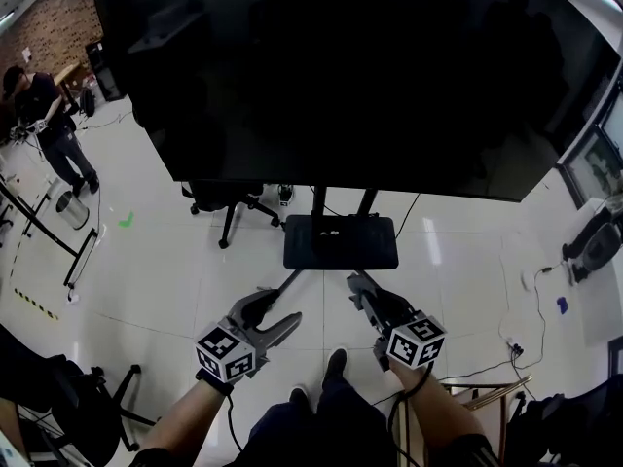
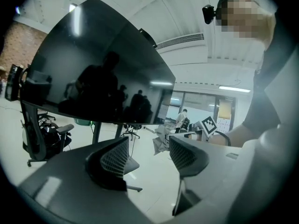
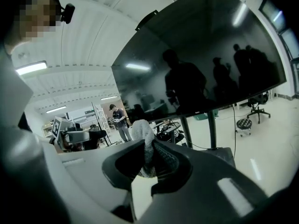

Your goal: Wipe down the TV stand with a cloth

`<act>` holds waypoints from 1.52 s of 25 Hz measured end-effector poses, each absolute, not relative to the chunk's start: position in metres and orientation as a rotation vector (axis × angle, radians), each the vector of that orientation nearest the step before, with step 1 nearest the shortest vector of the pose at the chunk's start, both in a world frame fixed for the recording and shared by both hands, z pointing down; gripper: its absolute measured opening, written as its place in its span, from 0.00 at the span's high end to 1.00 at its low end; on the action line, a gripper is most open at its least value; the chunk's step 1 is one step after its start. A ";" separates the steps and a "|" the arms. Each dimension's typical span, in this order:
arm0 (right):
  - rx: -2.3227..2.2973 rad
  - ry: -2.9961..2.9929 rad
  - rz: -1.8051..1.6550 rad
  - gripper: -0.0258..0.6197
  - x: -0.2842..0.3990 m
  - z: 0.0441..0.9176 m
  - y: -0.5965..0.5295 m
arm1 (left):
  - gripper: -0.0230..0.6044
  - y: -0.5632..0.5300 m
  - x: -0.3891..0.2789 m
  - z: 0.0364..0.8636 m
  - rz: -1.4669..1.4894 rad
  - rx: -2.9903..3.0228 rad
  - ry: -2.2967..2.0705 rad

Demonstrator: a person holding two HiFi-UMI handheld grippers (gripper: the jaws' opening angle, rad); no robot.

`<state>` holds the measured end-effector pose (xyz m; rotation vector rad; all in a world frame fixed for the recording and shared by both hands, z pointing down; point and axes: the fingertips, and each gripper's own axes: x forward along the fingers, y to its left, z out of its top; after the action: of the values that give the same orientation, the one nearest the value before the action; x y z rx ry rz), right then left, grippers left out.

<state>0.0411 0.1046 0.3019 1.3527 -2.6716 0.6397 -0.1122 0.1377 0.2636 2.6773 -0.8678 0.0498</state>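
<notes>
The TV stand has a black base plate (image 1: 341,241) on the white floor and two posts (image 1: 317,200) rising to a large dark TV screen (image 1: 341,66). In the right gripper view its posts (image 3: 211,125) stand ahead under the screen. My right gripper (image 1: 358,286) hovers just short of the base, shut on a grey cloth (image 3: 143,136) that sticks up between the jaws (image 3: 148,149). My left gripper (image 1: 277,309) hangs to its left, open and empty (image 2: 148,146). From the left gripper view the crumpled cloth (image 2: 161,141) shows ahead.
A black office chair (image 1: 229,202) stands behind the stand's left side. A person (image 1: 49,115) and a bin (image 1: 70,209) are at the far left. Cables and a power strip (image 1: 516,348) lie on the floor at right, beside a wooden stool (image 1: 477,395).
</notes>
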 end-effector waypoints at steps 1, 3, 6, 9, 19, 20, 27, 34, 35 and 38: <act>1.346 -2.663 0.631 0.91 0.042 0.310 0.090 | 0.49 0.127 -0.110 0.270 0.053 2.668 -0.878; 1.330 -2.642 0.619 0.91 0.044 0.330 0.060 | 0.49 0.107 -0.105 0.289 0.049 2.642 -0.895; 1.323 -2.618 0.601 0.91 0.044 0.358 0.008 | 0.49 0.071 -0.099 0.310 0.047 2.612 -0.924; 1.315 -2.604 0.552 0.91 0.045 0.387 -0.051 | 0.49 0.029 -0.088 0.333 0.047 2.603 -0.942; 1.319 -2.524 0.464 0.91 0.041 0.472 -0.197 | 0.49 -0.076 -0.056 0.393 0.029 2.613 -0.969; 1.330 -2.522 0.474 0.91 0.041 0.476 -0.209 | 0.49 -0.085 -0.055 0.397 0.031 2.615 -0.973; 1.351 -2.511 0.457 0.90 0.026 0.504 -0.268 | 0.49 -0.123 -0.047 0.419 0.049 2.607 -0.985; 1.356 -2.535 0.420 0.90 0.010 0.515 -0.313 | 0.49 -0.134 -0.036 0.434 0.060 2.586 -0.983; 1.350 -2.538 0.411 0.90 0.008 0.517 -0.317 | 0.49 -0.134 -0.036 0.438 0.062 2.579 -0.985; 1.345 -2.516 0.397 0.90 0.008 0.529 -0.330 | 0.49 -0.136 -0.037 0.450 0.061 2.556 -0.989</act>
<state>0.0075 -0.3298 0.5295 1.3452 -2.5159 0.3974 -0.0372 -0.1365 0.4496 2.5557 -0.9892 0.0608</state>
